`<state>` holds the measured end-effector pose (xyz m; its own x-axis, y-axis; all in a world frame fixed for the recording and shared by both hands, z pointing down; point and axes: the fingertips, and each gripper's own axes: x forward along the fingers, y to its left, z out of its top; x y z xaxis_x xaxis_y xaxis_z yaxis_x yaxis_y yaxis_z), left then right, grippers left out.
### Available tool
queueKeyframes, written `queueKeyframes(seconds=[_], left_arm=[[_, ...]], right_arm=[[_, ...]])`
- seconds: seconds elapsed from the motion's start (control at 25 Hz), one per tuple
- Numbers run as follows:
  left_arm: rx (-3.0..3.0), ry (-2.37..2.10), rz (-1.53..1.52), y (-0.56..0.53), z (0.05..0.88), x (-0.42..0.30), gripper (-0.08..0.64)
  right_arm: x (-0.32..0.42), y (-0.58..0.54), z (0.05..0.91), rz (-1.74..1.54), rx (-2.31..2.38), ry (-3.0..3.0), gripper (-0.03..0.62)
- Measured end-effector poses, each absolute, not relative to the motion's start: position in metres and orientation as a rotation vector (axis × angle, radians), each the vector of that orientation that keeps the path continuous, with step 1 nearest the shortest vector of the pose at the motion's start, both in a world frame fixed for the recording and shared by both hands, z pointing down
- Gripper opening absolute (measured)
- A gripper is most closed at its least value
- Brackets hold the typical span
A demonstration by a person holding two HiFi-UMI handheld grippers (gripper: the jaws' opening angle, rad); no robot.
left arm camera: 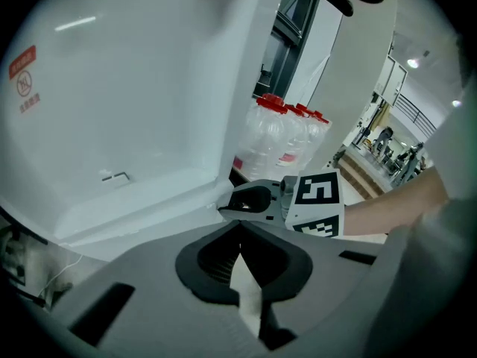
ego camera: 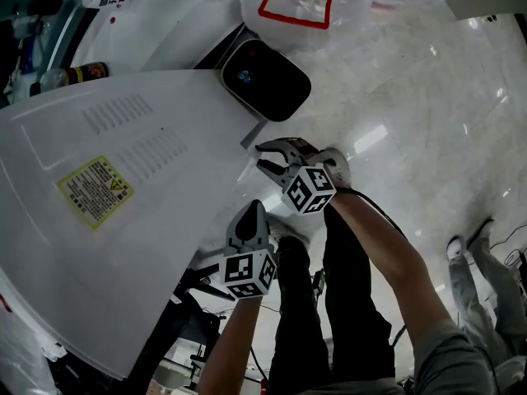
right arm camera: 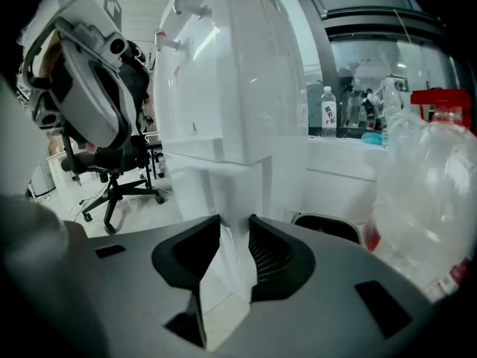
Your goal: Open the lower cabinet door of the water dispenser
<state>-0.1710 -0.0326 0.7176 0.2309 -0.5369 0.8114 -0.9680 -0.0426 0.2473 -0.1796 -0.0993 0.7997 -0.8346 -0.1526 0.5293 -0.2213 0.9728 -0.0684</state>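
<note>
The white water dispenser (ego camera: 123, 220) fills the left of the head view, seen from above, with a yellow warning label on it. My right gripper (ego camera: 262, 159) is at the dispenser's front corner, jaws apart. In the right gripper view the white vertical edge of the cabinet door (right arm camera: 237, 200) stands between the jaws of the right gripper (right arm camera: 235, 226); I cannot see the pads pressing on it. My left gripper (ego camera: 251, 208) hangs shut and empty just below, close to the dispenser's side. The left gripper view shows its closed jaws (left arm camera: 240, 226), the dispenser wall (left arm camera: 112, 88) and the right gripper (left arm camera: 227, 202) ahead.
Large clear water bottles with red caps (left arm camera: 283, 136) stand beside the dispenser, one close on the right (right arm camera: 425, 192). A dark rounded device (ego camera: 263, 76) sits on the marble floor. An office chair (right arm camera: 119, 177) stands to the left. My legs (ego camera: 329, 303) are below; another person's legs (ego camera: 478, 270) are at the right.
</note>
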Motion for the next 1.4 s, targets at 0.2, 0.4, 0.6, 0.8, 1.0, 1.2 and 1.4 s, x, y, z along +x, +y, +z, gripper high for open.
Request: queueKeyframes(seconds=[0.2, 0.4, 0.6, 0.8, 1.0, 1.2, 1.4], left_arm=[[1.69, -1.4, 0.677, -0.016, 0.718, -0.17, 0.011], [1.695, -1.401, 0.665, -0.007, 0.713, -0.172, 0.011], [1.706, -1.402, 0.642, 0.004, 0.706, -0.178, 0.011], [1.721, -1.386, 0.669, 0.027, 0.702, -0.19, 0.011], [1.702, -1.383, 0.691, 0.046, 0.703, -0.206, 0.011], [1.694, -1.384, 0.688, 0.048, 0.705, -0.209, 0.011], [1.701, -1.399, 0.689, 0.035, 0.705, -0.203, 0.011]], right_arm=[[-0.169, -0.077, 0.799, 0.206, 0.337, -2.568, 0.123], [-0.163, -0.068, 0.799, 0.232, 0.417, -2.54, 0.124], [-0.159, -0.054, 0.799, 0.264, 0.502, -2.505, 0.123], [-0.155, -0.041, 0.8, 0.29, 0.595, -2.479, 0.124], [-0.152, -0.024, 0.801, 0.317, 0.63, -2.465, 0.123], [-0.151, -0.02, 0.802, 0.326, 0.651, -2.457, 0.124], [-0.153, -0.021, 0.801, 0.35, 0.593, -2.457, 0.126]])
